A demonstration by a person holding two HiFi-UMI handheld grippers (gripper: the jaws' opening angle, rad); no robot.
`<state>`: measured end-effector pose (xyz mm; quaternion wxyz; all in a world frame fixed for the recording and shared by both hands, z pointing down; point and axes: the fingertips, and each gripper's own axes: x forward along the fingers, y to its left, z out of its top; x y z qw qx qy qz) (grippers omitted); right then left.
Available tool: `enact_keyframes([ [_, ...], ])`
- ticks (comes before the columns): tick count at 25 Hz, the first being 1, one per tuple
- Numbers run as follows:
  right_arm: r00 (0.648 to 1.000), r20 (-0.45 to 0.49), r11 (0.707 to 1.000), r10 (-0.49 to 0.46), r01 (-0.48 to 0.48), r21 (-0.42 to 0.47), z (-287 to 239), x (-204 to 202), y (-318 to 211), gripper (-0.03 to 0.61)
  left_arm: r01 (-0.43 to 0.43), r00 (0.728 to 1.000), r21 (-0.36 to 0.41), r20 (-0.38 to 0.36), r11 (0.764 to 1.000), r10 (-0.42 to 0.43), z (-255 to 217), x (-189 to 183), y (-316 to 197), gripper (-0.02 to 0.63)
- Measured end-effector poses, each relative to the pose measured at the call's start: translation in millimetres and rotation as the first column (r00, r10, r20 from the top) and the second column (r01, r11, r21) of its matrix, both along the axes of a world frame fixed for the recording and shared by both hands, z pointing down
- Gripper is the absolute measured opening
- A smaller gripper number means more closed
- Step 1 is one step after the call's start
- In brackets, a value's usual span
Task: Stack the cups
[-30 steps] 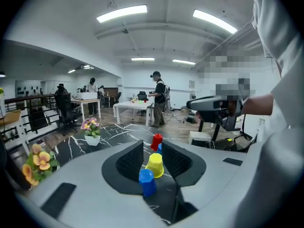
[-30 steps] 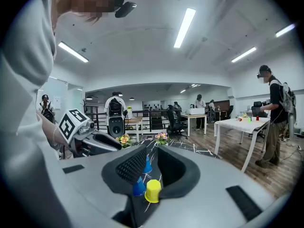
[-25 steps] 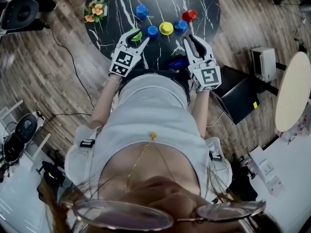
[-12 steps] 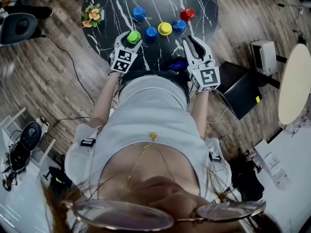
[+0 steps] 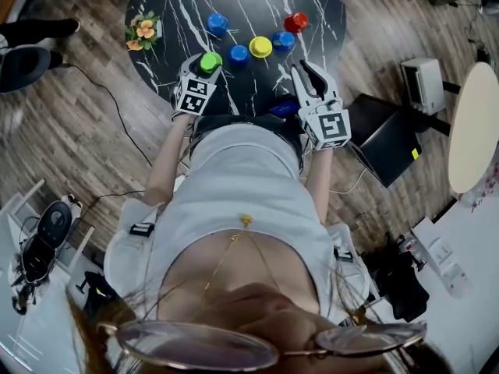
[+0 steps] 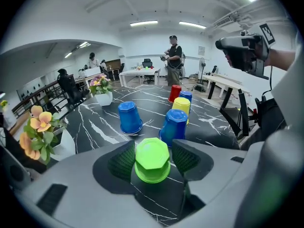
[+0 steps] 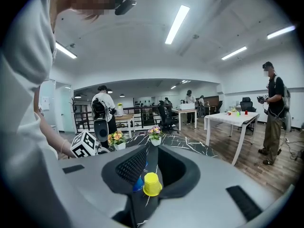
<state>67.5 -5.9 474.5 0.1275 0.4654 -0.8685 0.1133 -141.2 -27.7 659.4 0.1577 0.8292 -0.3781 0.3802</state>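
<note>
The left gripper (image 6: 153, 147) reaches over the near edge of a round black table (image 5: 312, 6) whose glossy top is streaked with white marble veins. Its jaws are opening. Between their ribbed, dark pads (image 6: 121, 161) stands the green cup (image 6: 152, 160), upside down on the table. It is smooth shiny plastic with an eight-sided base on top and a flared rim below. The right pad stands clear of it, and the left pad is just beside it.

Beyond it stand more upturned cups of the same faceted shape. One blue cup (image 6: 129, 118) is to the left and another blue cup (image 6: 174, 126) is just ahead. Behind that one are a yellow cup (image 6: 181, 106), a third blue cup (image 6: 186, 96) and a red cup (image 6: 175, 93). A white pot of pale flowers (image 6: 102, 93) sits near the table's far left edge.

The right gripper (image 5: 309, 72) hovers at the table's near right edge, well apart from the cups. Its jaws are only a narrow slit apart and nothing is between them.
</note>
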Motion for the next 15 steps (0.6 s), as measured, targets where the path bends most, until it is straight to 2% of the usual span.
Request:
enact_keyframes([
  [7, 1.0, 0.006, 1.0, -0.006, 0.006, -0.002, 1, 5, -3, 0.061, 0.025, 1.0, -0.005, -0.01, 1.0, -0.025, -7, 0, -2, 0.239],
  [15, 0.999, -0.002, 0.999, -0.038, 0.038, -0.002, 1, 7, -8, 0.061, 0.049, 0.997, 0.058, -0.055, 0.997, -0.046, -43, 10, -10, 0.239],
])
